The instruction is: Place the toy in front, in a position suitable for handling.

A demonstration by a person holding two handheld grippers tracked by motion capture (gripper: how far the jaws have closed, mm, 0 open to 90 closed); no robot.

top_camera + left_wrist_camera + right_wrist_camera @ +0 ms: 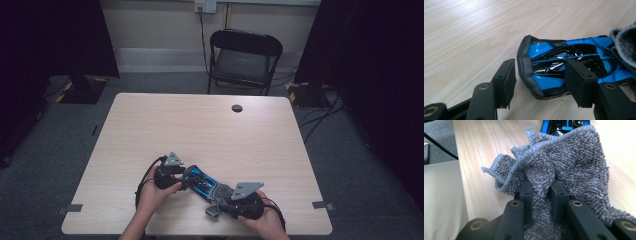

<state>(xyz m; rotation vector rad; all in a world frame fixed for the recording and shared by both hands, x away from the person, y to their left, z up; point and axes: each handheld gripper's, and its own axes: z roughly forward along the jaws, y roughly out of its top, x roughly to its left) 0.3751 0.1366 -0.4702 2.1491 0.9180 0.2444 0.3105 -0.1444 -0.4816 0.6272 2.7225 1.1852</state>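
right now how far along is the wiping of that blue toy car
Done: the right tongs are shut on the grey cloth, and the cloth lies against one end of the blue toy car. In hand: the left tongs straddle the car's other end; whether their pads press on it I cannot tell. Left: the blue and black top beyond the cloth is uncovered, so most of the wiping probably remains.

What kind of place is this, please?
Probably a lab or studio set up for recordings: a plain wooden table on grey carpet, black curtains at both sides, a folding chair, and cables on the floor.
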